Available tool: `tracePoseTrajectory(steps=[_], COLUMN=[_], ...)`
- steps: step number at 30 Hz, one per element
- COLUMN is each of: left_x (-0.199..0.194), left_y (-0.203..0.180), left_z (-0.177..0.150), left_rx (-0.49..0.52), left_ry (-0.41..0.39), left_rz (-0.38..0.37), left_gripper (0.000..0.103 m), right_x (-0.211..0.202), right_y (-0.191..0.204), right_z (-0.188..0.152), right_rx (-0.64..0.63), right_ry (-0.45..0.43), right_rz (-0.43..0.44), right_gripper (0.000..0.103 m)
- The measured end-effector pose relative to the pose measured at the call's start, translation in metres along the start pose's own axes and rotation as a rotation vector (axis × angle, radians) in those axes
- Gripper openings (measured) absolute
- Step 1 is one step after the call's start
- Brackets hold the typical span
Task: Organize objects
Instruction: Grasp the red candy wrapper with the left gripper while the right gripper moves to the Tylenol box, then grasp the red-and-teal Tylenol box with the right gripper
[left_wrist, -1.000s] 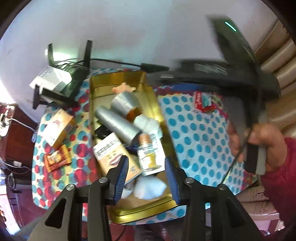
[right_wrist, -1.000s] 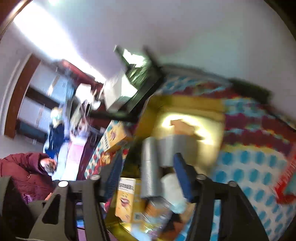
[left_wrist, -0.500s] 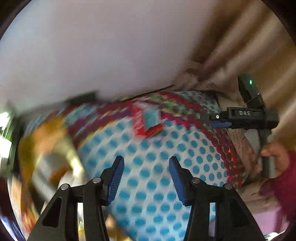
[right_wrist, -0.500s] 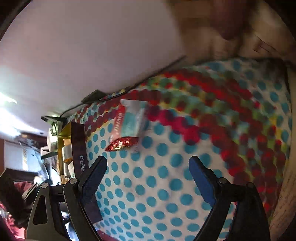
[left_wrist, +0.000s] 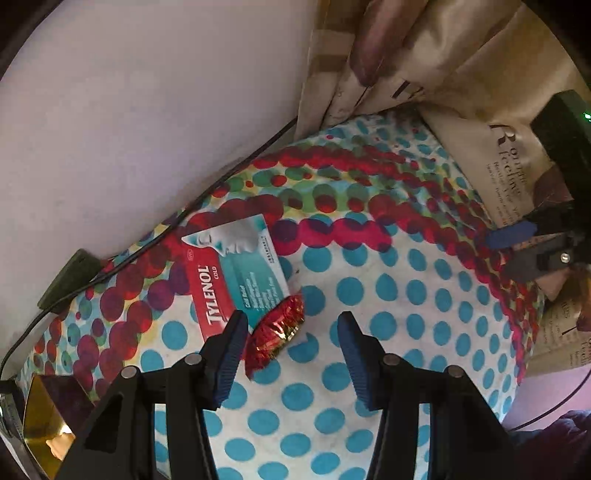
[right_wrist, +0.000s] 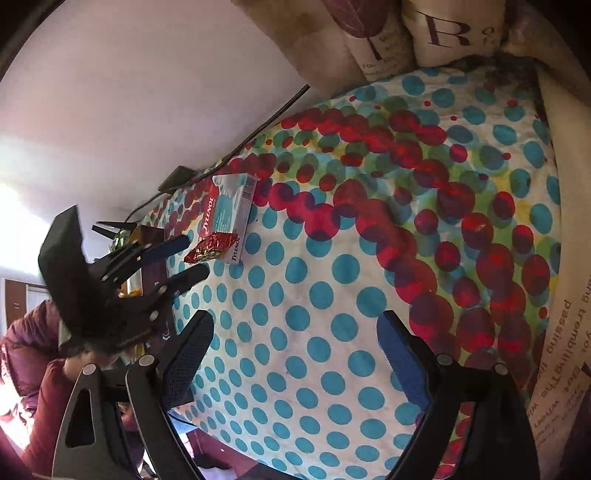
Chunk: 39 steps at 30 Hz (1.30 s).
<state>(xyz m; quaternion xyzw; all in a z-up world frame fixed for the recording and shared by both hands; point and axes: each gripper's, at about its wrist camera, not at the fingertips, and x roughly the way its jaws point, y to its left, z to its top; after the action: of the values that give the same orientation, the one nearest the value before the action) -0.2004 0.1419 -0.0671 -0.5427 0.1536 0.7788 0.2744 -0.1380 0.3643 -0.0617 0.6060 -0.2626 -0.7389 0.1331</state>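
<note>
Approaching red foil candy (left_wrist: 275, 338), lower centre of frame: left gripper (left_wrist: 291, 354) jaws apart. Right gripper (right_wrist: 291, 354) jaws apart, empty. Candy light, crinkly, slippery; pinch across middle. Tylenol box (left_wrist: 236, 273) touching it: stiff, light.

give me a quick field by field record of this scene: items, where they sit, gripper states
surface: polka-dot cloth
tylenol box: flat on cloth, near wall side
red foil wrapper: touching the box's near edge
left gripper: open, fingers just short of the wrapper
right gripper: open, empty, over bare cloth
gold tray: corner at the cloth's left edge
</note>
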Motion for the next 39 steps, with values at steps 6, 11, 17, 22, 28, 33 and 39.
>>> tracePoseTrajectory(steps=[6, 11, 17, 22, 28, 33, 39], left_x=[0.022, 0.019, 0.000, -0.029, -0.058, -0.084, -0.111], left_y=[-0.002, 0.004, 0.001, -0.009, -0.029, -0.039, -0.036], left_z=[-0.002, -0.008, -0.024, -0.058, -0.098, -0.121, -0.148], left_rx=[0.006, -0.096, -0.181, -0.318, -0.391, -0.428, -0.464], left_ry=[0.076, 0.060, -0.002, -0.054, -0.090, -0.121, -0.143], left_rz=[0.022, -0.029, -0.057, -0.094, -0.101, -0.125, -0.136], left_gripper=[0.039, 0.020, 0.020, 0.020, 0.020, 0.020, 0.020], right_x=[0.002, 0.001, 0.007, 0.023, 0.072, 0.117, 0.149], right_y=[-0.010, -0.006, 0.007, 0.032, 0.083, 0.108, 0.124], right_z=[0.000, 0.005, 0.014, 0.029, 0.060, 0.072, 0.079], right_rx=[0.016, -0.012, -0.043, -0.128, -0.152, -0.093, -0.047], right_ry=[0.032, 0.031, 0.039, 0.098, 0.141, 0.158, 0.138], right_rz=[0.030, 0.039, 0.049, 0.048, -0.020, -0.141, -0.278], right_gripper=[0.089, 0.089, 0.089, 0.089, 0.092, 0.092, 0.092])
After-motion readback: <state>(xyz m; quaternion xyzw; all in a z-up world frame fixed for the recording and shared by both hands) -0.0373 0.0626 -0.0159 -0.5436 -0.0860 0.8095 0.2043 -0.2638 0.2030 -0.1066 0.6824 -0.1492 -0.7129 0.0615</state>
